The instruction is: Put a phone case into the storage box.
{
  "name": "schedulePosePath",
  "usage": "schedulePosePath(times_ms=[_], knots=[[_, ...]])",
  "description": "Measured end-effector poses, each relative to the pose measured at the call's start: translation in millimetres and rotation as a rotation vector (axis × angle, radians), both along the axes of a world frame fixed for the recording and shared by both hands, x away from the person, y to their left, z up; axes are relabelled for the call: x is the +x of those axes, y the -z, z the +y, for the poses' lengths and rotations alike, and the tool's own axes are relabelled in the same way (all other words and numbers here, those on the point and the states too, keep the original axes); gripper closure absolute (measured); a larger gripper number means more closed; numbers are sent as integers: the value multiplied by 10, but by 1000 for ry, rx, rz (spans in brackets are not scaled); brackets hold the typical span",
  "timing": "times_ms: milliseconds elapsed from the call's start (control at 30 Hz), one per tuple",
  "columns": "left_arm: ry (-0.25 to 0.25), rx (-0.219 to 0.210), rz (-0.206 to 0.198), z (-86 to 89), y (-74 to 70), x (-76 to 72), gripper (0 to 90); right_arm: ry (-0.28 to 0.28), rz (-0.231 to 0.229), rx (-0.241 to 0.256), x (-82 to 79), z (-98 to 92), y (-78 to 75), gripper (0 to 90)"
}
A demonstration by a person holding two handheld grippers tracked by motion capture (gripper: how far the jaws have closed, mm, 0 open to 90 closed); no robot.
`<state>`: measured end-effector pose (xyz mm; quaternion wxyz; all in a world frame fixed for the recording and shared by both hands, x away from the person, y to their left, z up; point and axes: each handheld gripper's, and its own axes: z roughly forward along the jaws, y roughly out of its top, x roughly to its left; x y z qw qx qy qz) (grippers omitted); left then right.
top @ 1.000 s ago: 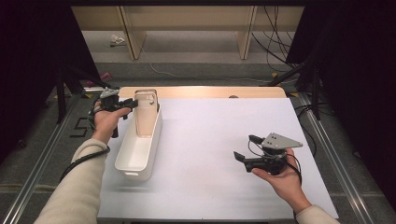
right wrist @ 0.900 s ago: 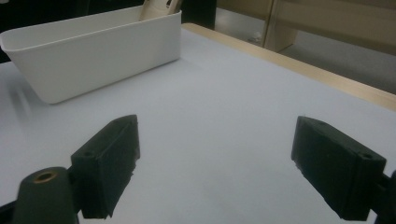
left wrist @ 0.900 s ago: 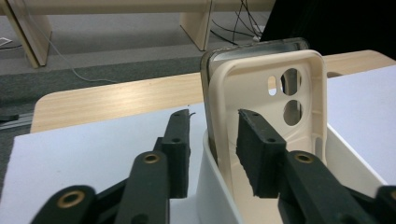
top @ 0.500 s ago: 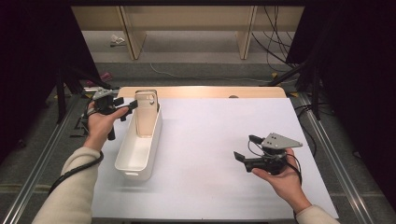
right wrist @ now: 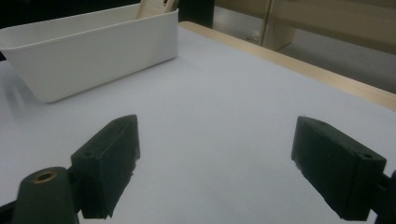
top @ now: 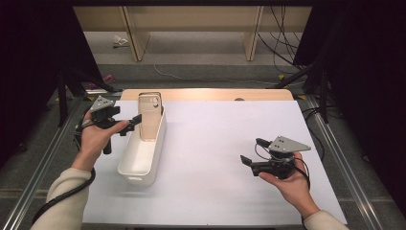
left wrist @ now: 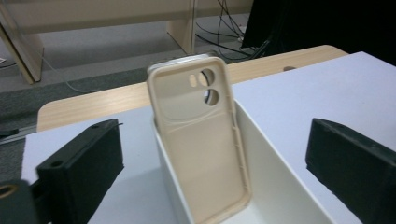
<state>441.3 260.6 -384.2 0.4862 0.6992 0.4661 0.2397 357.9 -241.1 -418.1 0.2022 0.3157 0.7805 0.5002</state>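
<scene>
Leaning against the far end wall of the white bin (top: 142, 153), the beige phone case (top: 149, 116) stands almost upright, with its camera holes at the top and its lower edge on the bin floor. The left tool (top: 128, 124) is released: in the left gripper view its jaws stand wide apart on both sides of the case and do not touch it. The right tool (top: 249, 158) is also released, with jaws spread, and it hovers over the bare worktop (top: 220, 134), well apart from the bin.

My judgement is that the case can easily fall. It has no support except the wall, so a small push on the bin rim from the left tool, or a jaw that brushes the case while moving, could tip it forward and let it slide flat onto the bin floor. The bin also looks light and could shift on the smooth worktop if it is bumped.

Compared with a second ago, the left hand (top: 95, 139) has moved back a little toward the left edge of the worktop, away from the case. The case, the bin and the right tool stay in the same place.
</scene>
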Motion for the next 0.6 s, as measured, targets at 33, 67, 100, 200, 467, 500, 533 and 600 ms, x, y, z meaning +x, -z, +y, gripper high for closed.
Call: schedulePosePath(times_ms=[33,67,100,200,467,500,533,600], knots=[[5,1,-3,-11,2,-23,0,0,0,-1,0,-3,-1,163],[9,7,-12,-33,7,-61,0,0,0,-1,0,-4,-2,163],[16,13,-17,-49,10,-91,0,1,0,-2,1,-7,-2,163],[35,8,-27,-110,31,-184,0,2,2,-2,2,-12,-3,163],[101,20,-54,-267,63,-405,0,6,2,1,8,-27,-2,162],[106,21,-60,-282,59,-433,0,5,3,1,9,-32,-4,162],[115,29,-65,-294,57,-459,0,4,3,0,9,-36,-5,162],[126,26,-74,-318,57,-511,0,6,4,1,10,-42,-6,161]])
